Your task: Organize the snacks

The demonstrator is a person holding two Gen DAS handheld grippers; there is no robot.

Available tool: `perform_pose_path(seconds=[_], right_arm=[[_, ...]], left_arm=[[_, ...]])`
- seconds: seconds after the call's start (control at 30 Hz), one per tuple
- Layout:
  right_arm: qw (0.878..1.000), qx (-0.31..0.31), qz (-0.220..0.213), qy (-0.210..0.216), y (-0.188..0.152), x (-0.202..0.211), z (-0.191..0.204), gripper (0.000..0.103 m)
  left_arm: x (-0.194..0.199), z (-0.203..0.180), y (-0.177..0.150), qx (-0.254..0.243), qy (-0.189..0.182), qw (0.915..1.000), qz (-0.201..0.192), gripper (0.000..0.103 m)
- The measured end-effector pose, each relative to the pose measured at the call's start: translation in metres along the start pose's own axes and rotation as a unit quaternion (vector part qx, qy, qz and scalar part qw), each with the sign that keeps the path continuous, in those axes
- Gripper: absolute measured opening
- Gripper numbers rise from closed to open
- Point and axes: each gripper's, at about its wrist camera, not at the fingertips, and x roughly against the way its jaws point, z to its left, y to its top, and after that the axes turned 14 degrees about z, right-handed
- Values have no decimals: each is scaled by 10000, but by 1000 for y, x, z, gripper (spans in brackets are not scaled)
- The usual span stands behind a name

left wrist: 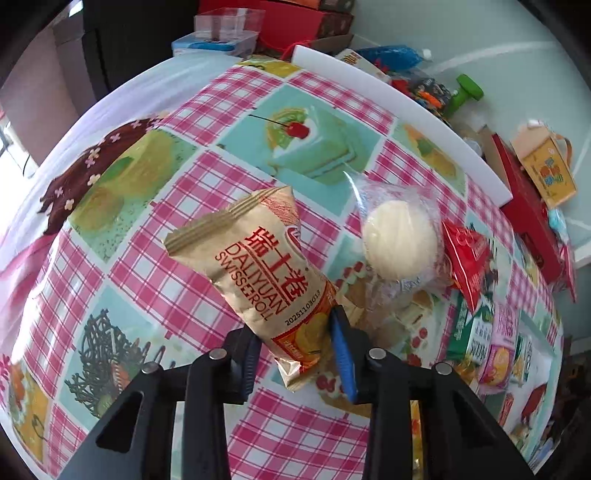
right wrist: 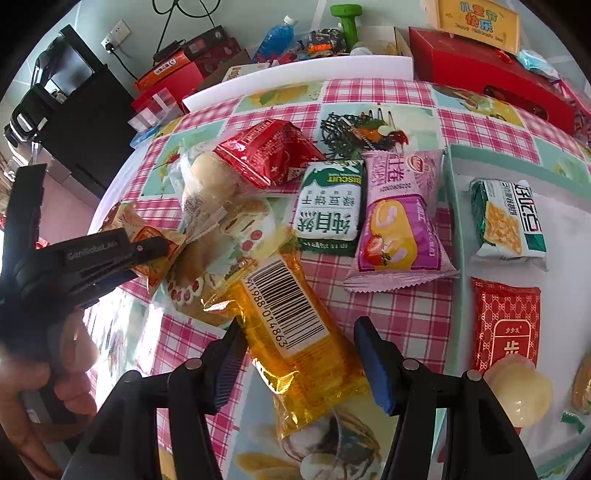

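Observation:
My left gripper is shut on the lower end of a beige Swiss roll packet, which sticks up and away over the checked tablecloth. The right wrist view shows that gripper at the left with the packet's end in it. My right gripper is shut on a clear yellow packet with a barcode label; both pads touch its sides. A wrapped round bun, a red packet, a green biscuit pack and a pink roll pack lie together on the cloth.
A white tray with a teal rim at the right holds a green cracker pack, a red packet and a pale bun. Red boxes and a green dumbbell crowd the far edge. A person's hand is at lower left.

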Motion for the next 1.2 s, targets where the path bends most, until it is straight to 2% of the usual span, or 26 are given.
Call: perform_pose_path(seconds=[0.2,0.63,0.87,1.2], right_arm=[[9997,-192,66,-127,-1,-2,-10,59],[9995,-275,-25,-130,-17,10,-19,44],[9988,-457,-179,59,-33,26,-29,42],[9982,-503,-255,220,-60,42,-38,41]], left_arm=[[4,-15,-14,-260,-98,9995,179,36],[7,-56,-52,-951,-391,9941,345,32],[8,-61,-65,-1124,-494,9918,350,31],[4,-64,-78,-1203,-373,9913,384,31]])
